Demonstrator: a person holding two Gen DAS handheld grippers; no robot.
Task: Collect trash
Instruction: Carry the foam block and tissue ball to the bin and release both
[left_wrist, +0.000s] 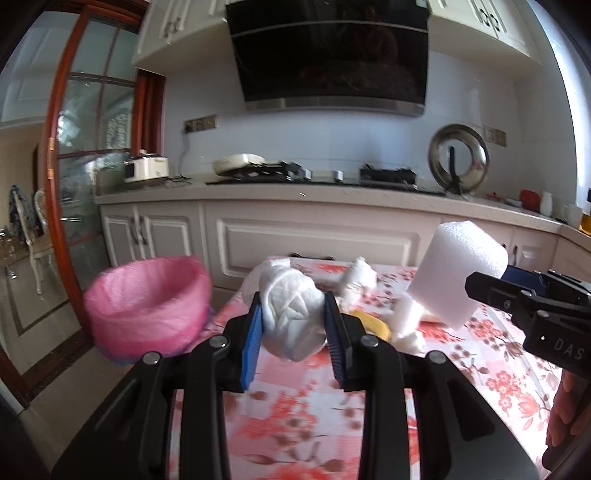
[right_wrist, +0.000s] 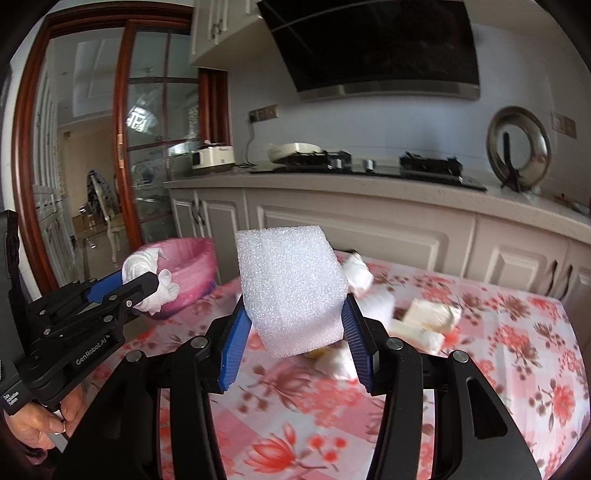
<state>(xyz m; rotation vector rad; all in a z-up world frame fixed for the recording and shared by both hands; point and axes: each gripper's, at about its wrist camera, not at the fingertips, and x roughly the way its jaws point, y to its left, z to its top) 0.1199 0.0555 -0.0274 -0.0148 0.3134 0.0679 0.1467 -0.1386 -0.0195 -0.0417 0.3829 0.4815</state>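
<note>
- Crumpled white tissue wad: clamped in my left gripper, raised above the floral-clothed table, near the pink-lined bin.
- White foam block: pinched by my right gripper, also aloft.

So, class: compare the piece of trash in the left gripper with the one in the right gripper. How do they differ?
The left gripper holds a crumpled tissue wad, soft and rounded; the right gripper holds a foam block, blocky with flat faces. The wad is creased, the block grainy. The block looks bigger. Both are white and lifted off the floral tablecloth.
</note>
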